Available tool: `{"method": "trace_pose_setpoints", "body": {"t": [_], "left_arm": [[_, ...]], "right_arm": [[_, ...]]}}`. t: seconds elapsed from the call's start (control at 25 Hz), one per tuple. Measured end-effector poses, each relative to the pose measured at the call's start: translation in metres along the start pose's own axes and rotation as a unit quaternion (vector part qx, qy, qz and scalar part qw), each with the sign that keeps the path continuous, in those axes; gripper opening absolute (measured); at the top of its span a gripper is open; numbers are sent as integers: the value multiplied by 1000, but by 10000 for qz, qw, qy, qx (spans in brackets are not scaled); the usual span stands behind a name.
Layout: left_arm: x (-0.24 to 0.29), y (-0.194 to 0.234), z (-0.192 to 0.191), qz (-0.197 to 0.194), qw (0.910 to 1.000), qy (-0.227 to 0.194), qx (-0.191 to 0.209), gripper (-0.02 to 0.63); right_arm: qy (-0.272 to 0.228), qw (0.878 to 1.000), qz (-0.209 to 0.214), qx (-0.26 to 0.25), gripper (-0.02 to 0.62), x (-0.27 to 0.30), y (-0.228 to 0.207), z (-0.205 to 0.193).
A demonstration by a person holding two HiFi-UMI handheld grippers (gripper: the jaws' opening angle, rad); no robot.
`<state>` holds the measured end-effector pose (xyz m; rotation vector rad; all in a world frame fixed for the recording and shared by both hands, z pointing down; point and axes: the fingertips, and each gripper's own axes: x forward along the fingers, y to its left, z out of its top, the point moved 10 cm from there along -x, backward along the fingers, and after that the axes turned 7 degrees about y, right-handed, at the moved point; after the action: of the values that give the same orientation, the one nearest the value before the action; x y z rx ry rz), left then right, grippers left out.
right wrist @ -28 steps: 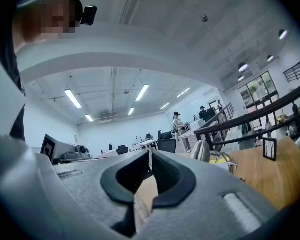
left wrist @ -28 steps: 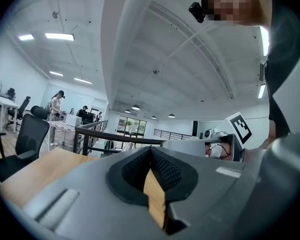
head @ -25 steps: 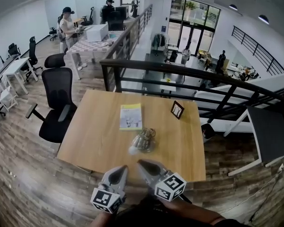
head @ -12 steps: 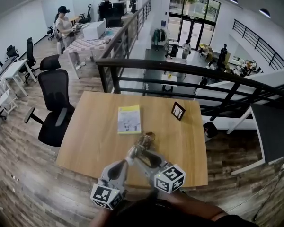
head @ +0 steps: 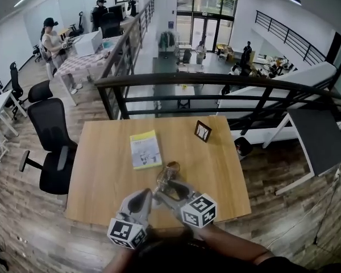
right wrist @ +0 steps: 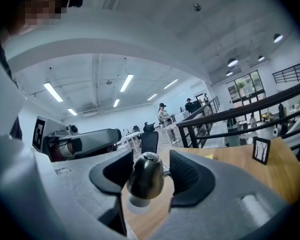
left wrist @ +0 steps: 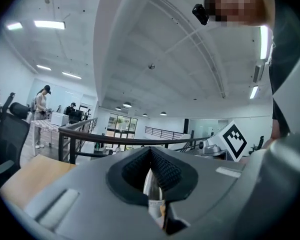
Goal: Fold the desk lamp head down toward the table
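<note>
A small metallic desk lamp [head: 170, 176] stands near the front middle of the wooden table [head: 102, 169]. My right gripper [head: 169, 185] reaches it from the front. In the right gripper view its jaws [right wrist: 151, 158] have just been opening and stand wide apart, with the rounded lamp head [right wrist: 146, 176] between them and a gap showing at the pads. My left gripper [head: 143, 195] is just left of the lamp and apart from it. Its jaws [left wrist: 150, 156] meet at the tips, with only a thin pale sliver showing in the slit behind them.
A yellow-green booklet [head: 145, 149] lies behind the lamp and a small picture frame [head: 203, 131] stands at the back right. A black office chair [head: 48, 141] sits left of the table and a dark railing [head: 216, 81] runs behind it. People work at desks far left.
Both grippers have moved forward from the table's front edge to the lamp. The right jaws have opened and now straddle the lamp head; the left has come up beside it.
</note>
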<state>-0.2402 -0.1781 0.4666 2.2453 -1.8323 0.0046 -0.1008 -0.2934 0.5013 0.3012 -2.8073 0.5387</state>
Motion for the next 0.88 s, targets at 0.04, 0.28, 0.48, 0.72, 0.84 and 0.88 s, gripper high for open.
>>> {"method": "trace_pose_setpoints", "body": {"t": [0.04,0.28,0.48,0.72,0.84,0.88], "left_arm": [[5,5,2,-126,9999,23,5,2],[20,29,14,-793,9966,169,154,2],[29,46,12,-1311,9908,302,175,2],[31,62,5,-1853,9813,478,203,2],[29,69,0,-2053,9769,567,194,2],[29,71,-2,-2105,9756,594,184,2]], "right_arm": [[12,10000,-39,32,216,2,-2,0],[99,9997,-209,118,219,14,4,2],[37,9986,-455,251,219,16,5,-4],[-26,9970,-748,209,216,13,10,-7],[30,9958,-898,180,213,14,15,-11],[128,9953,-950,135,212,15,17,-14]]}}
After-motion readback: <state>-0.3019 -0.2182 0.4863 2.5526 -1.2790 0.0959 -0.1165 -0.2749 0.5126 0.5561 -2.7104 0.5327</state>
